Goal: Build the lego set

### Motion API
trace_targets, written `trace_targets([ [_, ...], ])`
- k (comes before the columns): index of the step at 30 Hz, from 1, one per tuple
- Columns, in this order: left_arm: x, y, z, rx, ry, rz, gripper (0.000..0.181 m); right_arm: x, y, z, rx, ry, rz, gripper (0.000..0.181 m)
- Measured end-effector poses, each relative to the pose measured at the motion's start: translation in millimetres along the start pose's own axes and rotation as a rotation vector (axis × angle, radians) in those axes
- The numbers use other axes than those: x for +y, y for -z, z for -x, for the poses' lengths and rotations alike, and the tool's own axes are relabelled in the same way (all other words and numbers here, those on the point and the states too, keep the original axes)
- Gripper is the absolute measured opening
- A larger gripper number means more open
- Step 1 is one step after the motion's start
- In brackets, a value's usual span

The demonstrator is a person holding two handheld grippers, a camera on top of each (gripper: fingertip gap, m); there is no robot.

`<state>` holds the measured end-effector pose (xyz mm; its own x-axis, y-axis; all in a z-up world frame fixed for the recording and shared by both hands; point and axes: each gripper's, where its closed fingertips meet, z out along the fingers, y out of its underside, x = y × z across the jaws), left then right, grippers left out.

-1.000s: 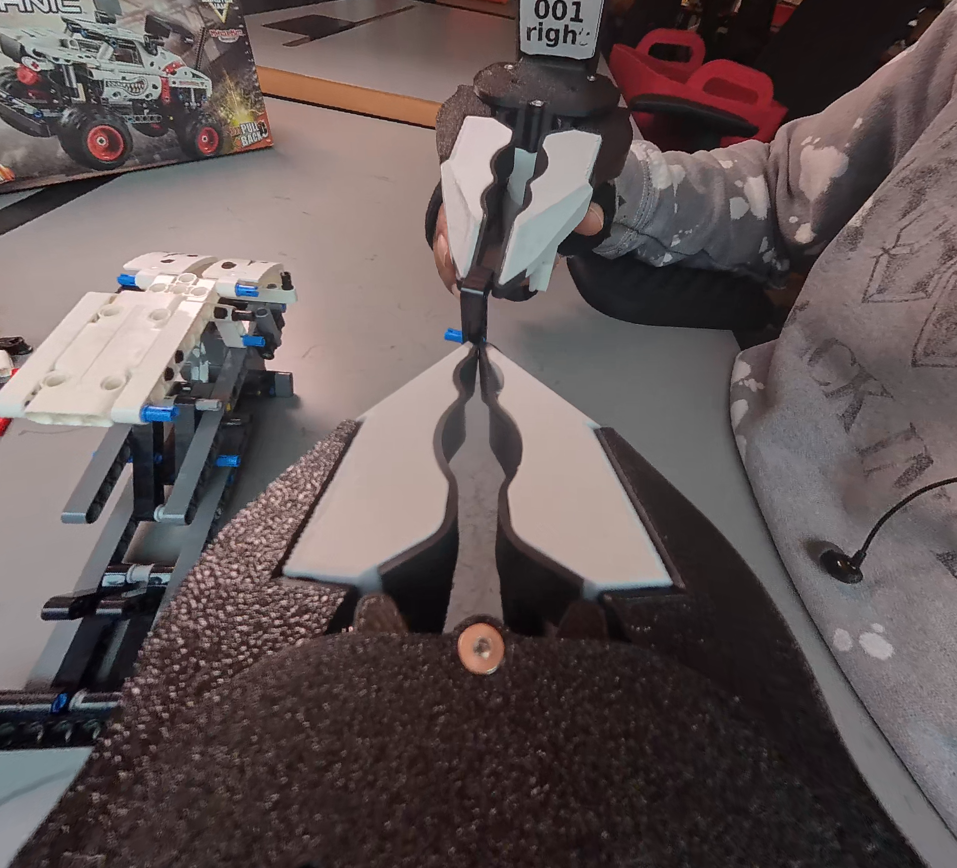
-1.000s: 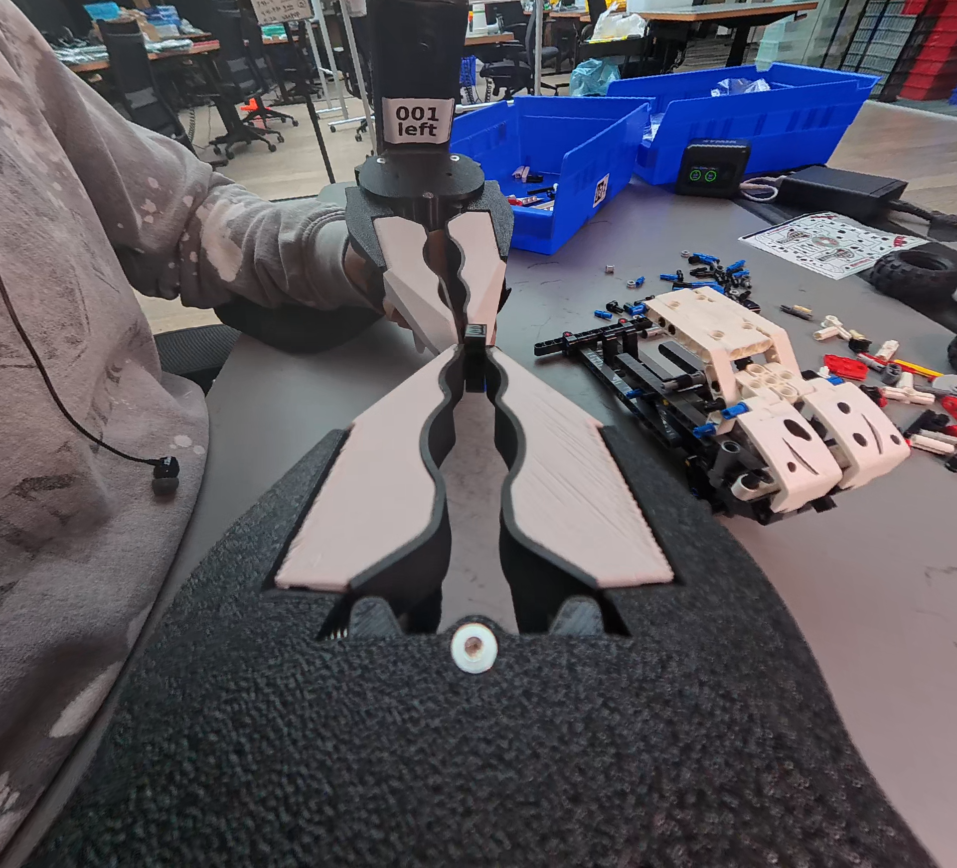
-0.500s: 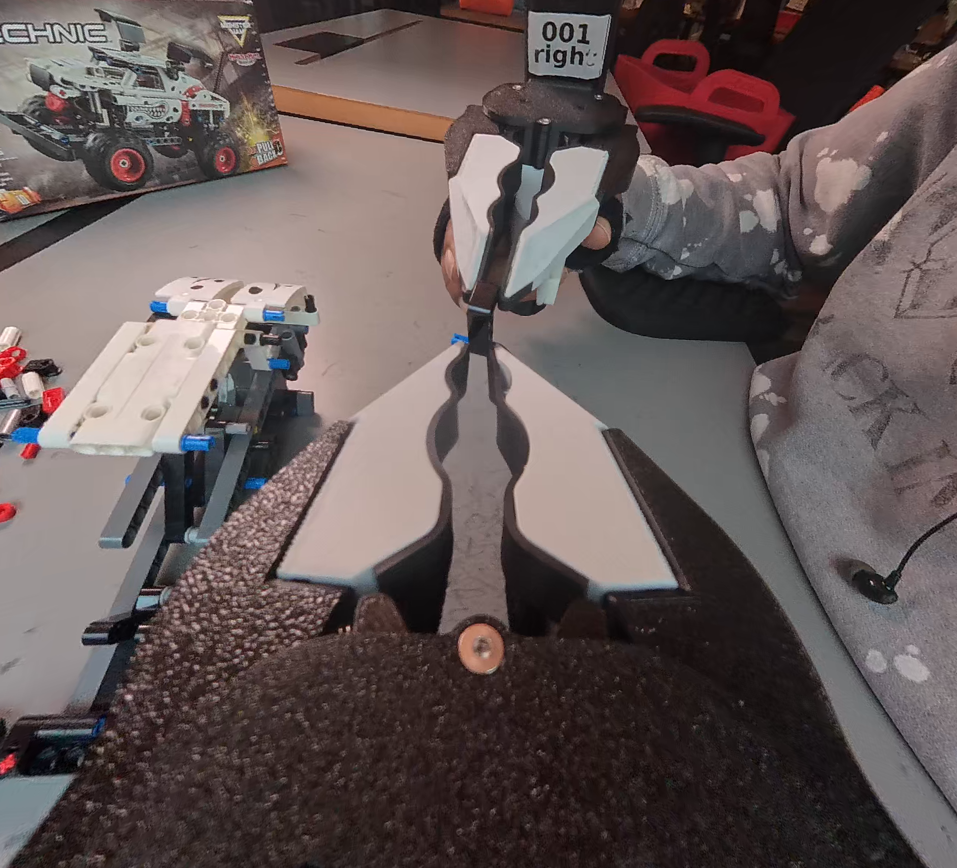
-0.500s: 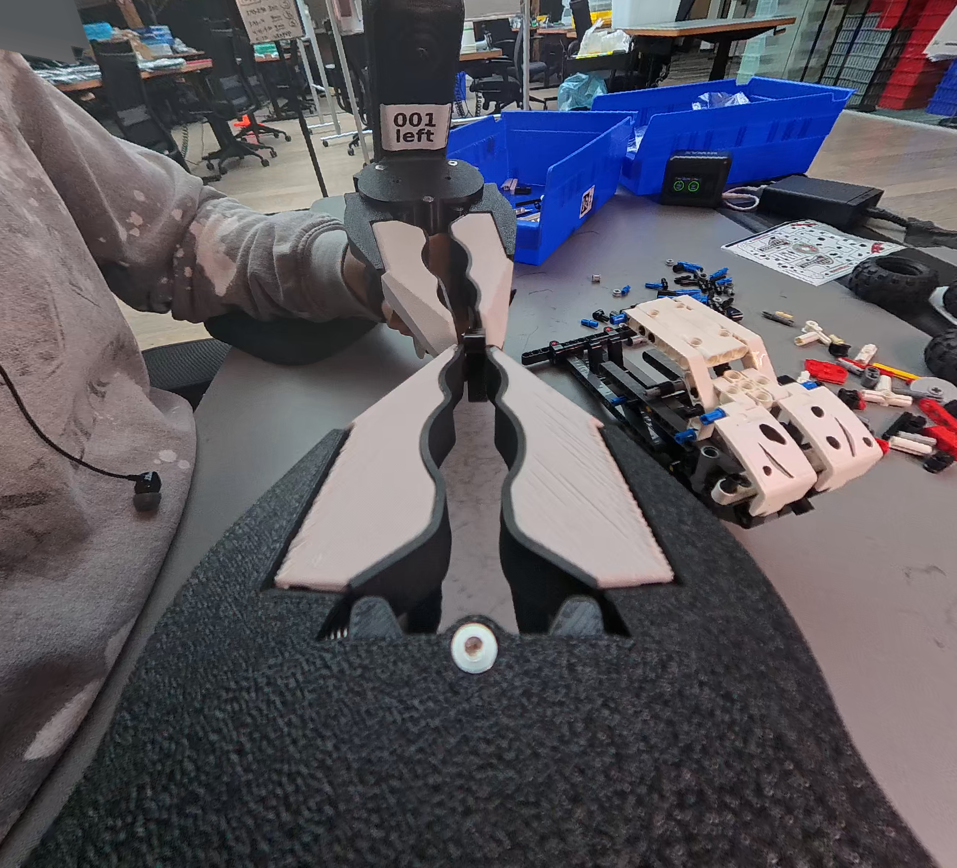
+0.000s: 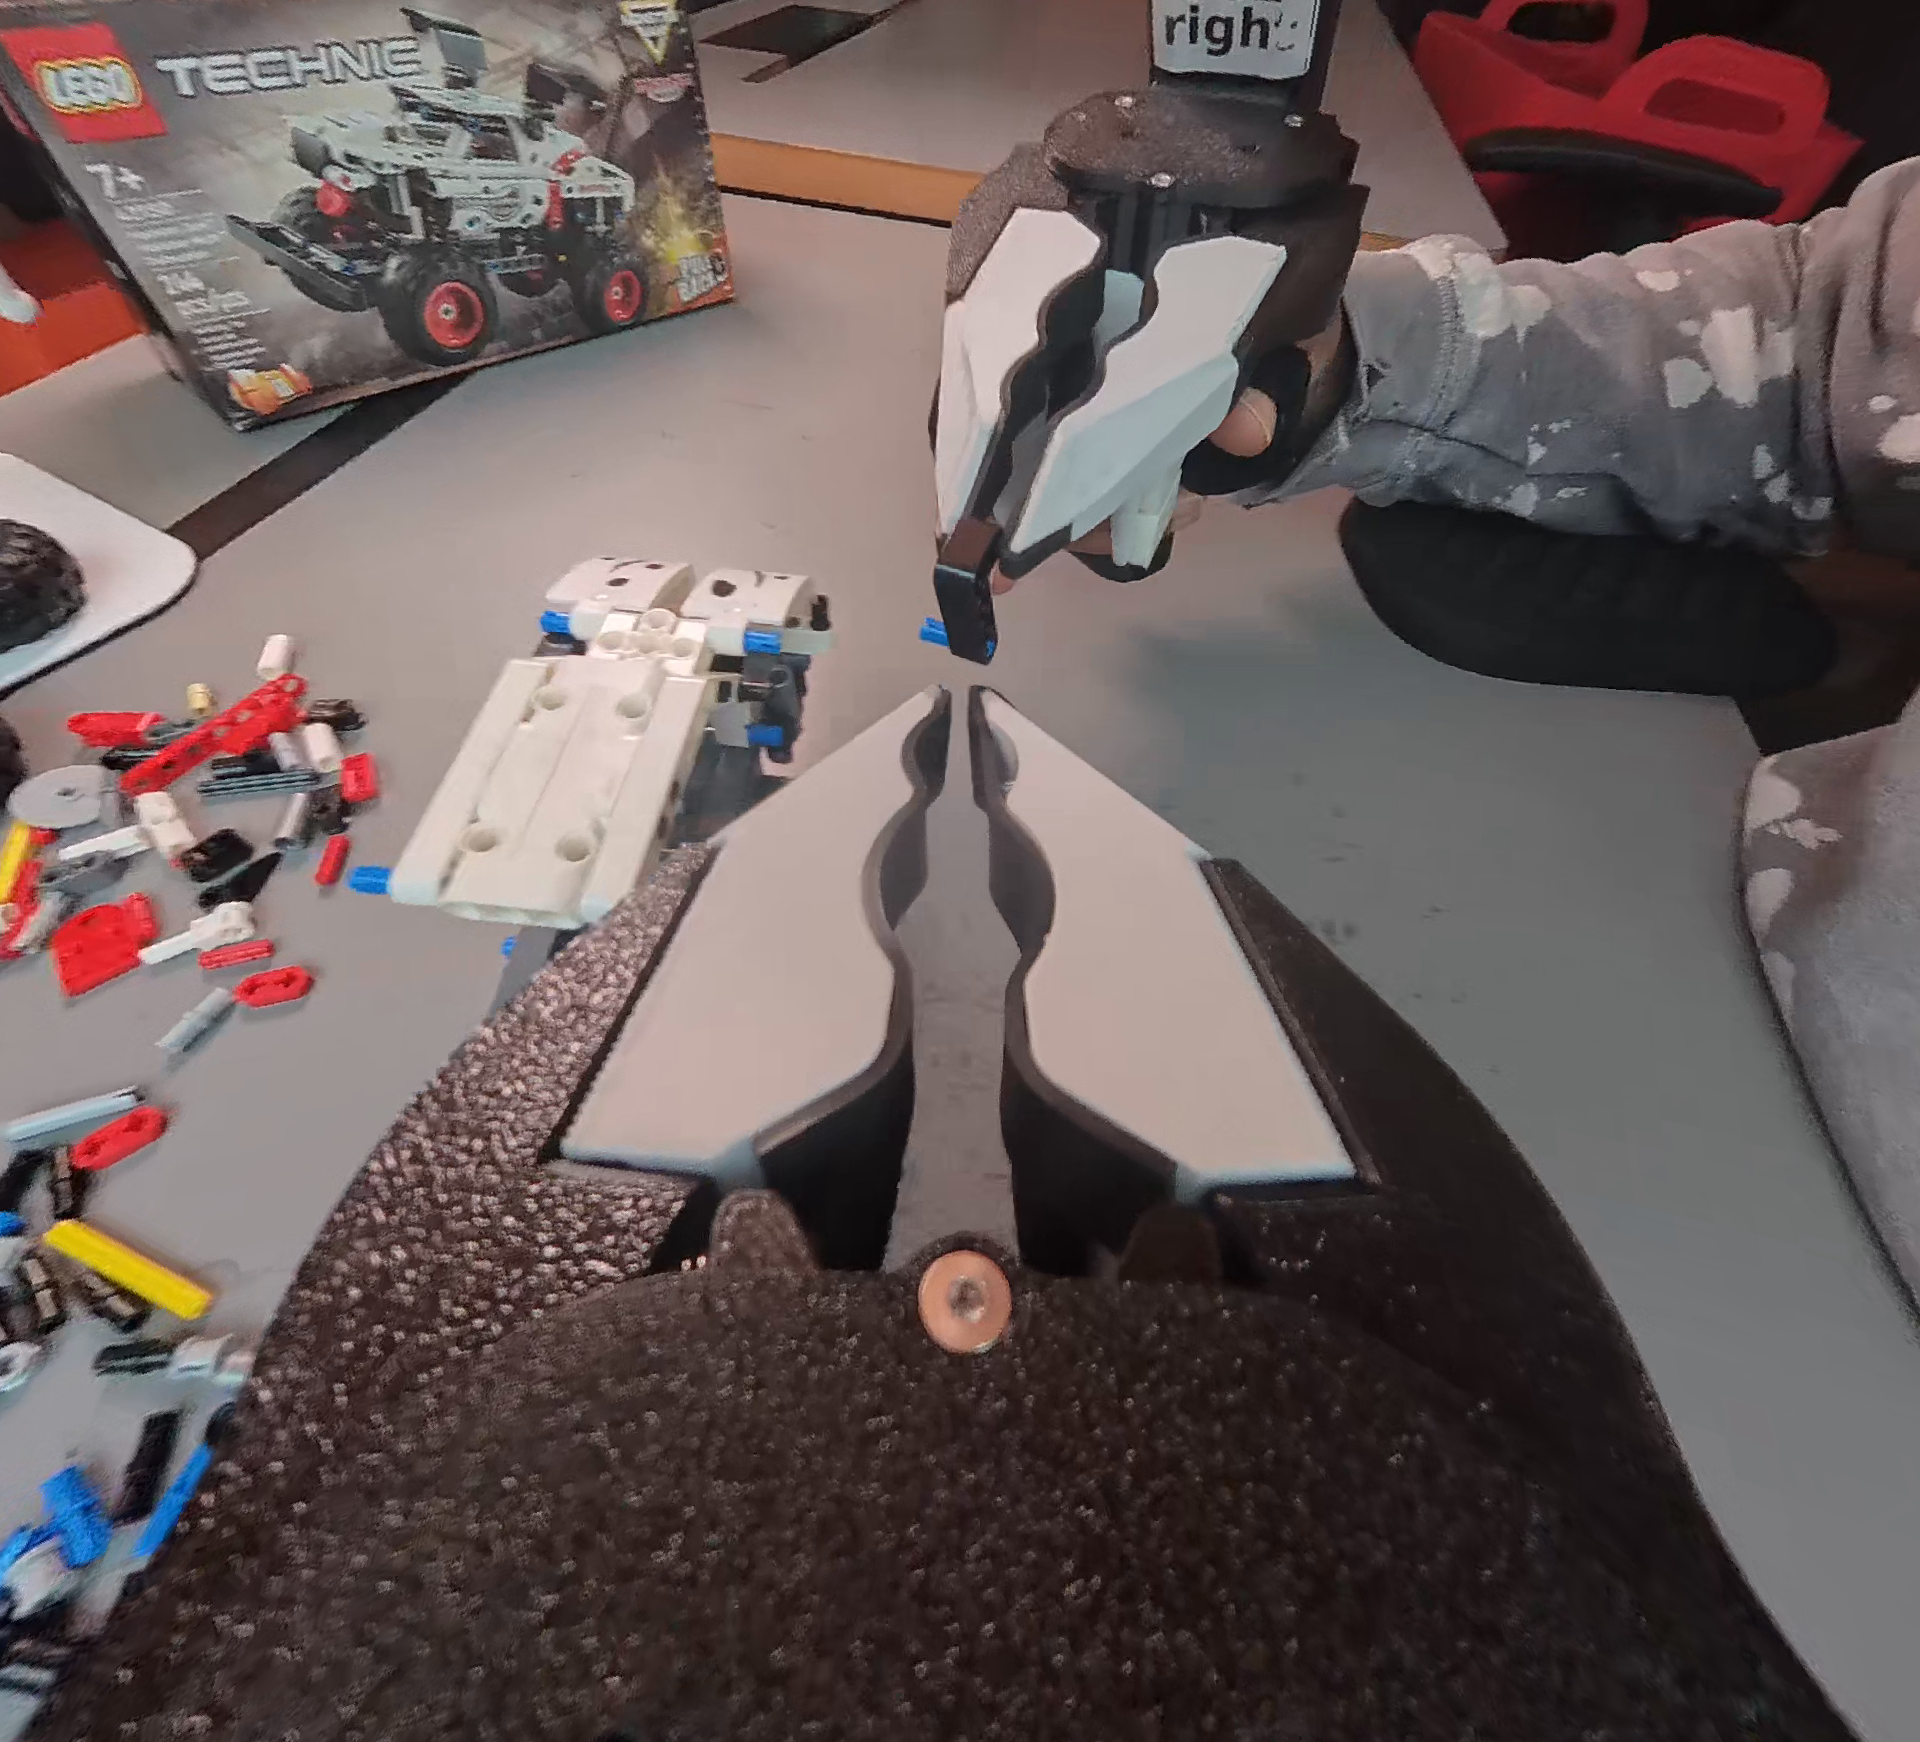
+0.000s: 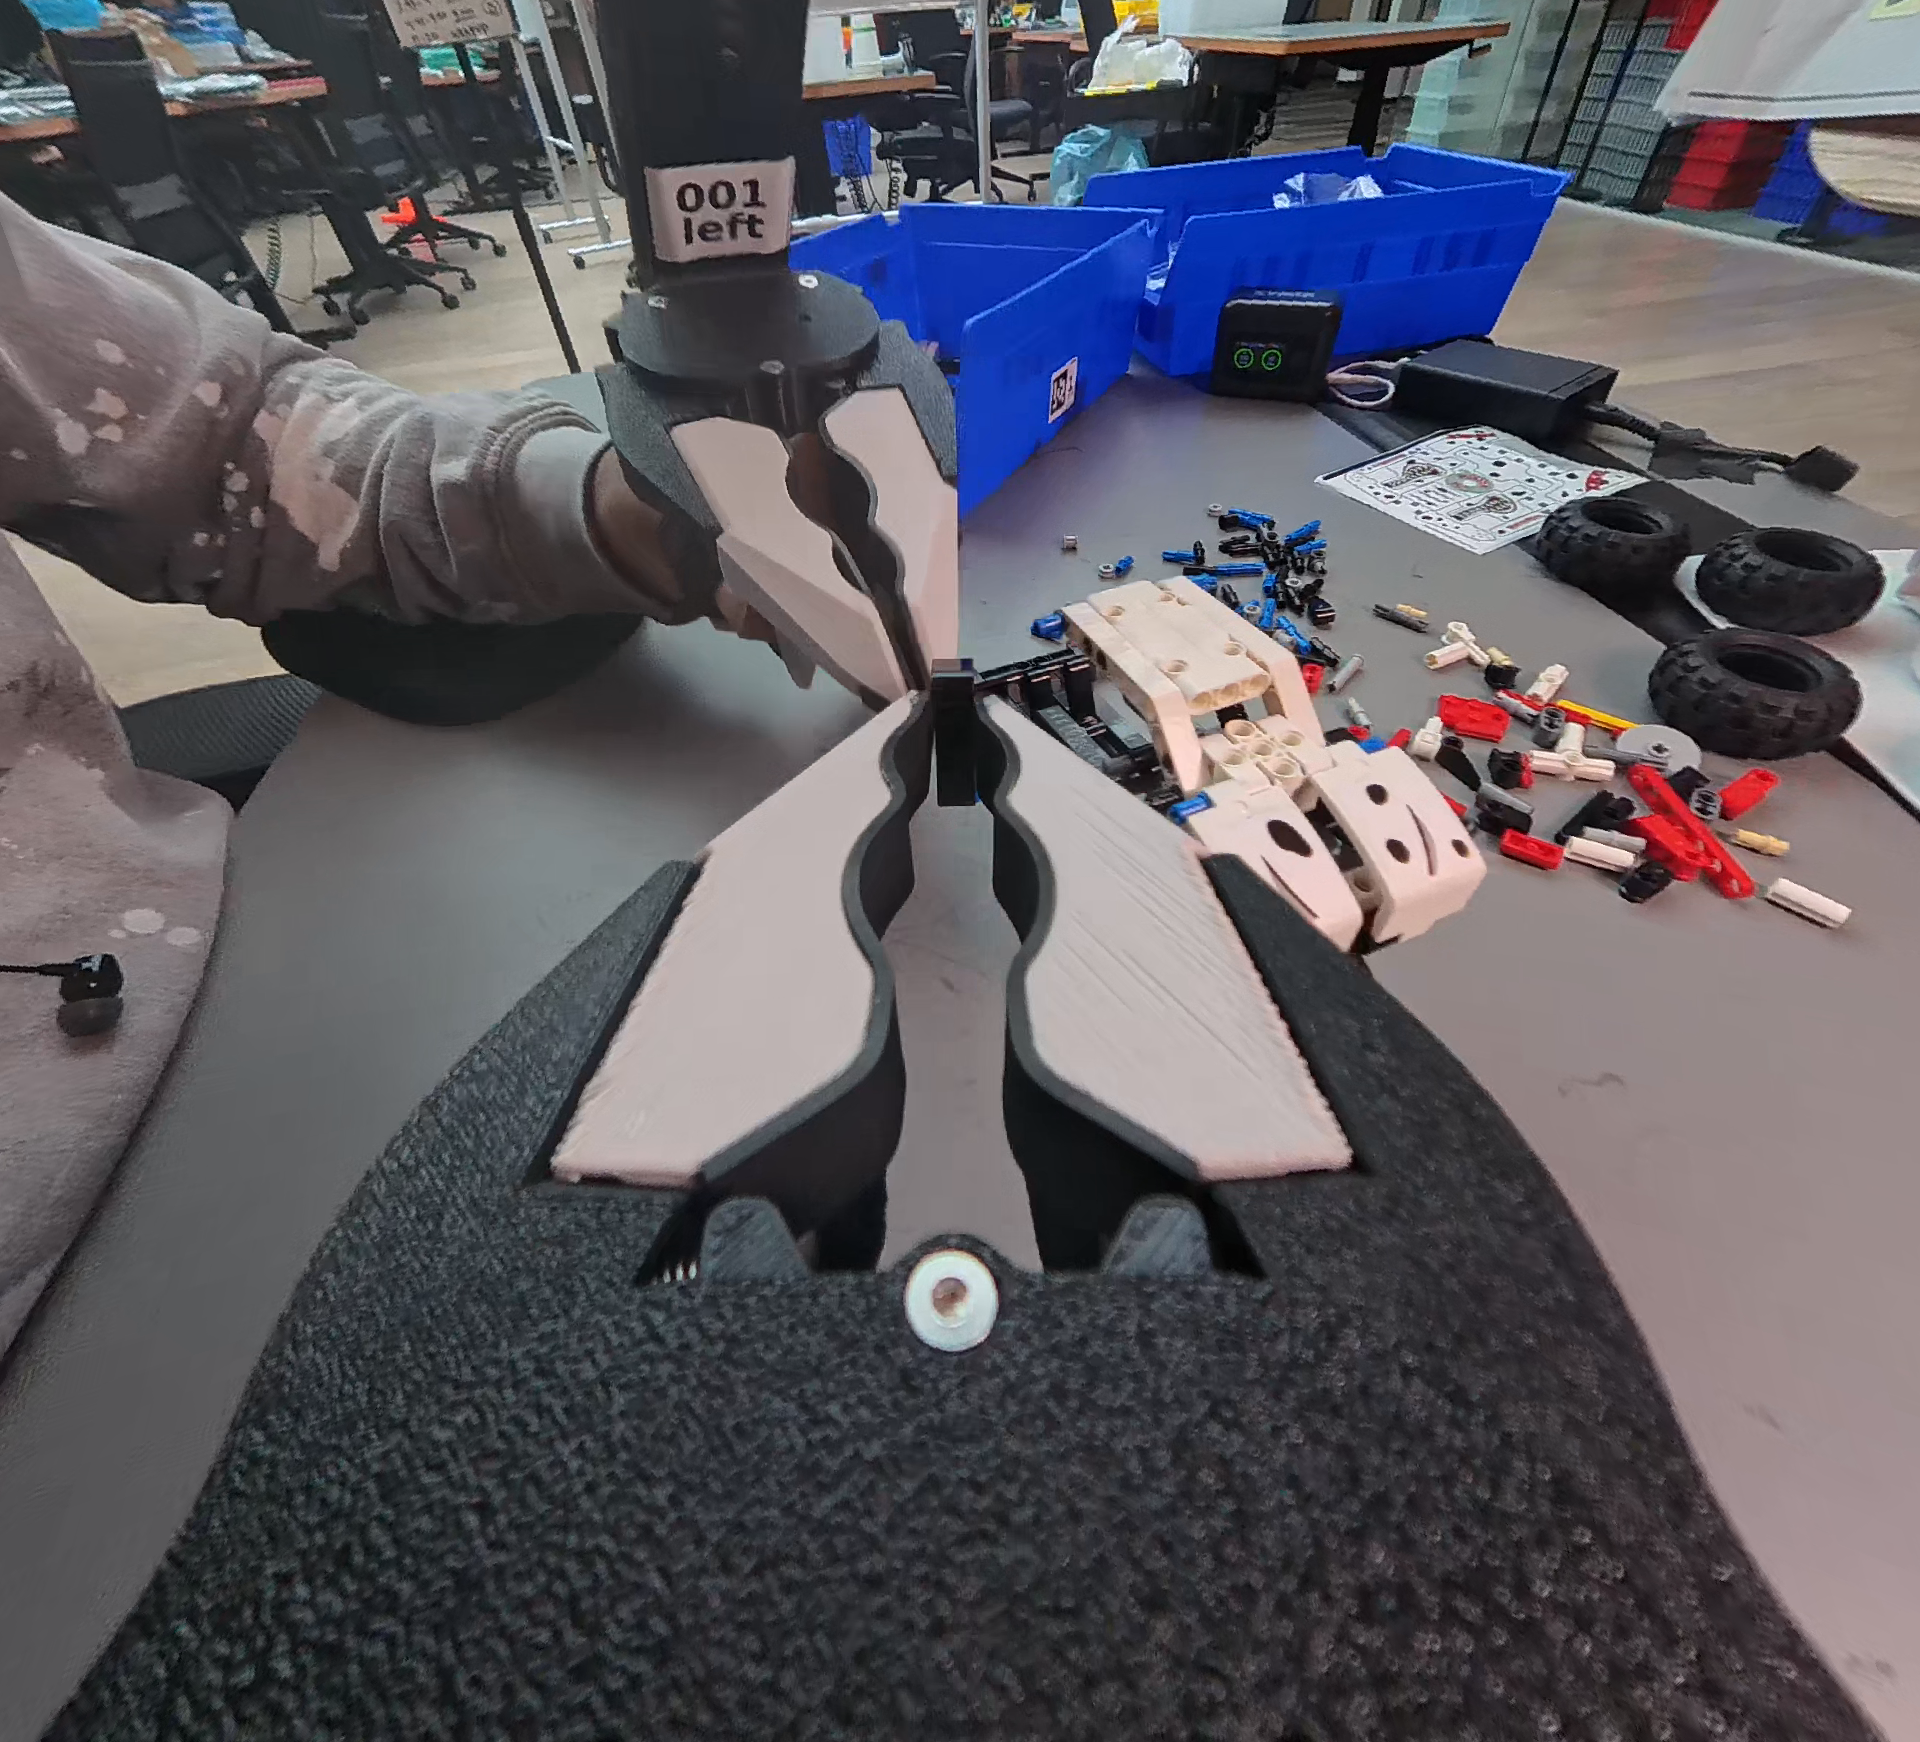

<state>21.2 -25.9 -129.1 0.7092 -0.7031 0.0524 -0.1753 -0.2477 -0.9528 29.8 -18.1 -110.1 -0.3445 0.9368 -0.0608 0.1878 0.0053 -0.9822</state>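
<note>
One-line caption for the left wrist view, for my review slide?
Right gripper holds a black beam with blue pins above the table, facing the empty left gripper.

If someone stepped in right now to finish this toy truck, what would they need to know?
Right gripper: shut on a small black beam with blue pins, held above the table.
Left gripper: jaws nearly closed, holding nothing, tips just short of the beam.
Truck chassis: partly built, white body panels on a black frame, lying on the table.
Loose pieces lie beside the chassis, three tyres beyond them, the set's box at the far edge.
Left: attach the held beam, use the remaining pieces, add the tyres.
</note>
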Motion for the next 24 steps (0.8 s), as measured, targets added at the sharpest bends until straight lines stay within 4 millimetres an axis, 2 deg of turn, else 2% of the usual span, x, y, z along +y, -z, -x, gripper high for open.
trace_targets([
  [3, -6, 2, 12, -0.024, 0.001, 0.048, 0.020, 4, 2, -16, -0.004, -0.013, -0.003, 0.007],
  [5, -8, -3, 12, 0.009, 0.016, 0.075, 0.026, -2, 2, -16, -0.056, -0.039, -0.054, 0.007],
  [9, -17, -14, 4, 0.068, 0.022, 0.052, 0.022, -18, 3, -5, -0.154, -0.066, -0.152, 0.007],
  [12, -19, -20, 0, 0.094, 0.010, 0.047, 0.014, -16, 2, -4, -0.179, -0.077, -0.156, 0.006],
  [15, -9, -24, 3, 0.078, 0.012, 0.099, 0.010, -7, 1, -10, -0.146, -0.061, -0.116, 0.007],
  [20, 5, -24, 9, 0.054, 0.057, 0.166, 0.009, 8, 2, -16, -0.007, 0.157, -0.002, 0.009],
  [24, 12, -22, 13, 0.048, 0.086, 0.215, 0.009, 10, 5, -19, 0.131, 0.479, 0.113, 0.016],
])
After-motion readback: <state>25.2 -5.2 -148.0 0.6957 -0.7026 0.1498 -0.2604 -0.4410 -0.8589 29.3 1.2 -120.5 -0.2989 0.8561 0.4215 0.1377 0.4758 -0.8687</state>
